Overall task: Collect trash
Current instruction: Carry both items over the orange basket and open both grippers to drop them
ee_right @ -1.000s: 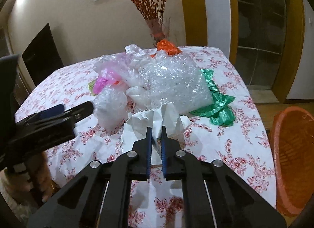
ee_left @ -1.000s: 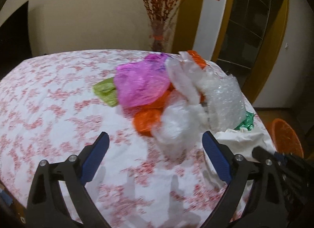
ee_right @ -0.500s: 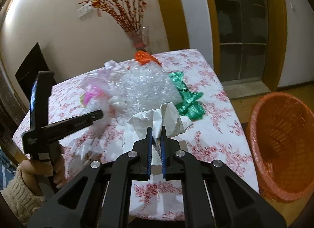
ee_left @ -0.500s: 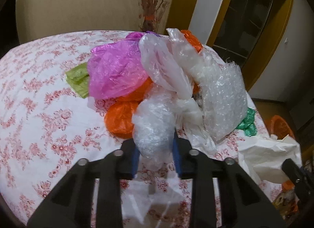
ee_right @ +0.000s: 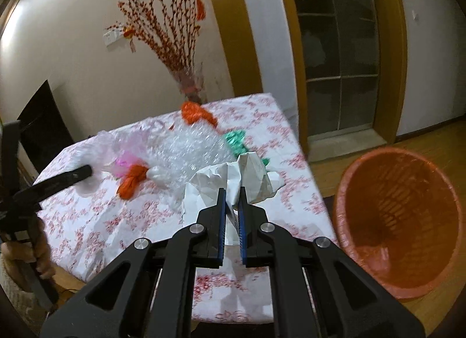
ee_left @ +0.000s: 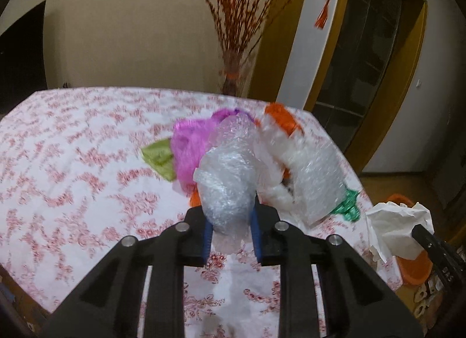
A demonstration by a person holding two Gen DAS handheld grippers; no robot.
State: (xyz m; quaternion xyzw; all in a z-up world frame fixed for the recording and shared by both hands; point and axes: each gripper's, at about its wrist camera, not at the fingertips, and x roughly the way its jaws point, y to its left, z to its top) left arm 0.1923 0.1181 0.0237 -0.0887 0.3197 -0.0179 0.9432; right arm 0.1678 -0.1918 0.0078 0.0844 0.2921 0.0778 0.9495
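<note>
The trash pile (ee_left: 262, 163) lay toward the far right corner of the tabletop (ee_left: 72, 177), blurred by motion, its lower layers hidden behind a wad of bubble wrap (ee_left: 230, 189). The left gripper (ee_left: 230, 221) was clamped on that wad, jaws held partly apart by its bulk. A pink bag (ee_left: 189, 148), a green scrap (ee_left: 160, 158) and an orange bag (ee_left: 281, 118) showed only in part. The right gripper (ee_right: 231, 207) was pinched nearly shut on crumpled white paper (ee_right: 233, 180), held above the tabletop's right edge. An orange basket (ee_right: 399, 221) stood on the floor just beside that edge, its far side cut off in the left wrist view.
</note>
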